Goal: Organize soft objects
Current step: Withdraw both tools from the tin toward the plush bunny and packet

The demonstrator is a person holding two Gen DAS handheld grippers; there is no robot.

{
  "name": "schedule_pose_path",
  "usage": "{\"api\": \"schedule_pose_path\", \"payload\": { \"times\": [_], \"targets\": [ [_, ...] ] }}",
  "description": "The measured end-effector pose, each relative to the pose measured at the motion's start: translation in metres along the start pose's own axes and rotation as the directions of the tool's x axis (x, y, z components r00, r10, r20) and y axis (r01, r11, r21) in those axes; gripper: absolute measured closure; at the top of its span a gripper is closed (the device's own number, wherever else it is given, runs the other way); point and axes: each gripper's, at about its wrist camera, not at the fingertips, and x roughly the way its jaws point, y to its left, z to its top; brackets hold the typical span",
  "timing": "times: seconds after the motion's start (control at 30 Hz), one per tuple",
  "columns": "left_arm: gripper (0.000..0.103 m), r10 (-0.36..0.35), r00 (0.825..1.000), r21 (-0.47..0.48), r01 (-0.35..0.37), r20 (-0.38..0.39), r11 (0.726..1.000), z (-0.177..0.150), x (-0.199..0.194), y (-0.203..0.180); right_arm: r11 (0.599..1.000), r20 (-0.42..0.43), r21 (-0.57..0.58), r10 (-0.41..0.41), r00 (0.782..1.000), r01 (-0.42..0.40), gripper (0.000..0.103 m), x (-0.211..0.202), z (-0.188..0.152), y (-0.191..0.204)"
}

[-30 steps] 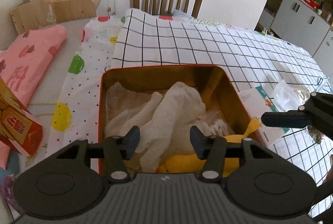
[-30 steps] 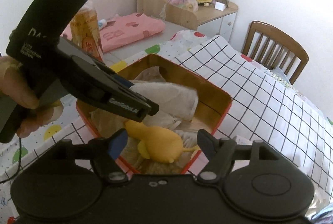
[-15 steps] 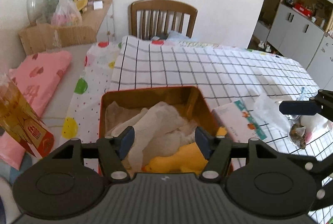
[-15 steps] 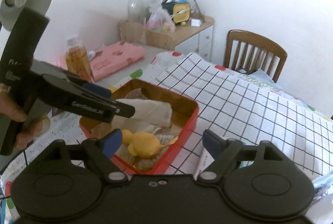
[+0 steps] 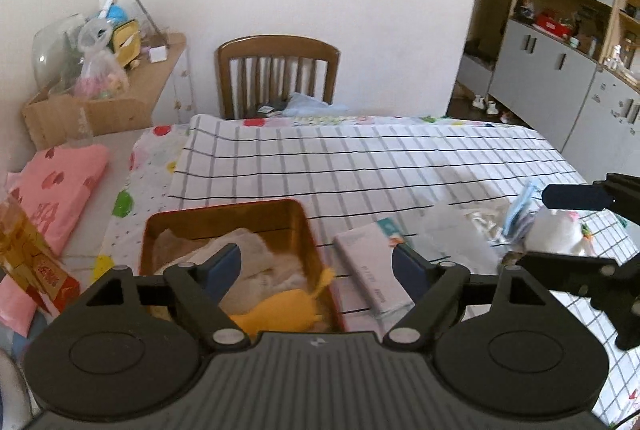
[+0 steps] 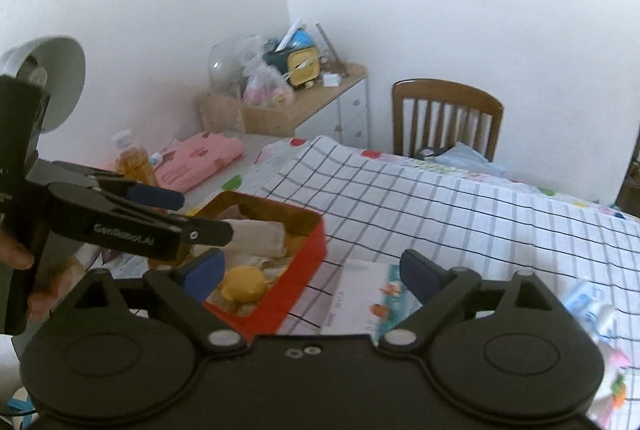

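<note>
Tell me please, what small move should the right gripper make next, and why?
Probably swing the right gripper rightward toward the white plush toy on the checked cloth. Both grippers are open and empty, the yellow toy already lies in the red tin, and the plush remains outside.

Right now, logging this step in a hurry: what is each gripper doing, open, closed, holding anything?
Left gripper: open, fingers wide apart, holding nothing.
Right gripper: open, fingers wide apart, holding nothing.
</note>
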Motion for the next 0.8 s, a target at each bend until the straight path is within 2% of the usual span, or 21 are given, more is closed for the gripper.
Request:
{"api": "schedule_pose_path", "payload": {
  "times": [0.23,0.33,0.47,0.7,0.8],
  "targets": [
    [0.015,-0.054,0.998,-0.005,0.054,0.016,0.999,0.001,0.0,-0.035,0.998,0.016,0.044,-0.051,0.999,0.05,0.002,-0.031,-0.017,-0.039],
    [0.007,-0.081,0.997,-0.014,0.081,0.021,0.997,0.002,0.003,-0.05,0.996,0.011,0.061,-0.071,0.997,0.07,0.002,-0.041,-0.025,-0.055],
    [0.003,-0.122,0.992,-0.004,0.122,0.041,0.993,0.002,0.007,-0.069,0.994,0.006,0.063,-0.091,0.996,0.091,0.002,-0.052,-0.032,-0.075],
    [0.001,-0.159,0.986,0.013,0.159,0.043,0.987,0.003,0.024,-0.105,0.986,-0.001,0.078,-0.145,0.989,0.145,0.002,-0.067,-0.037,-0.119],
    [0.001,-0.137,0.99,0.009,0.137,0.043,0.991,0.004,0.035,-0.117,0.981,-0.002,0.094,-0.168,0.986,0.168,0.002,-0.071,-0.036,-0.139]
  ]
}}
